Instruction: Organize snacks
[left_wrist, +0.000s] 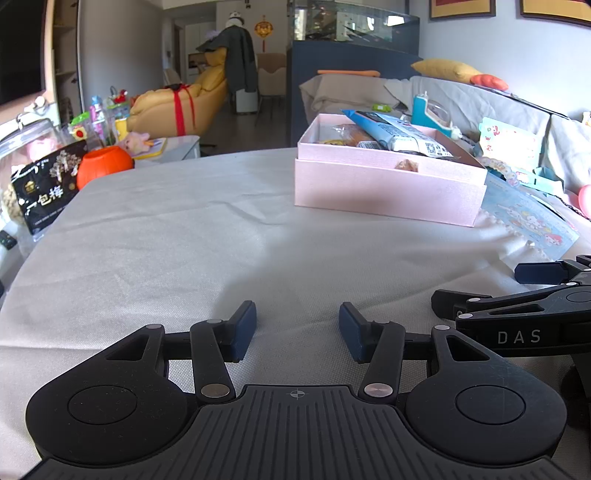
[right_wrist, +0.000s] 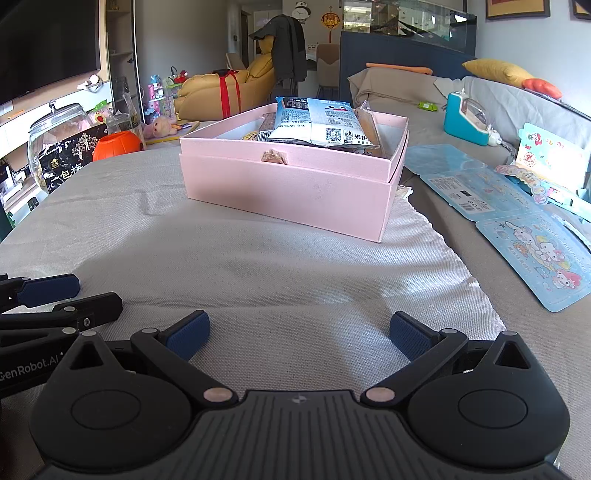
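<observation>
At the bottom middle of each wrist picture sit the tongs, low over the grey cloth (right_wrist: 295, 258) that covers the bench. The left tongs (left_wrist: 297, 325) are partly open and hold nothing. The right tongs (right_wrist: 299, 338) are open wider and hold nothing too. The two sit side by side: in the left picture the right tongs poke in at the lower right, and in the right picture the left tongs poke in at the lower left. Past them the cloth is bare. Farther up, right of the middle in the left picture and in the upper middle of the right picture, stands the pink box (right_wrist: 288, 188) with no lid on. Snacks are already in it. A big blue and white snack bag (right_wrist: 321, 122) lies on top and sticks up over the rim, with smaller packets under it. I think most of the job is done, because no snack lies loose on the cloth. At the left edge, off the cloth, a black bag (left_wrist: 44, 188) leans by a glass jar (right_wrist: 59, 136). It may still need to go in, but I cannot tell.
</observation>
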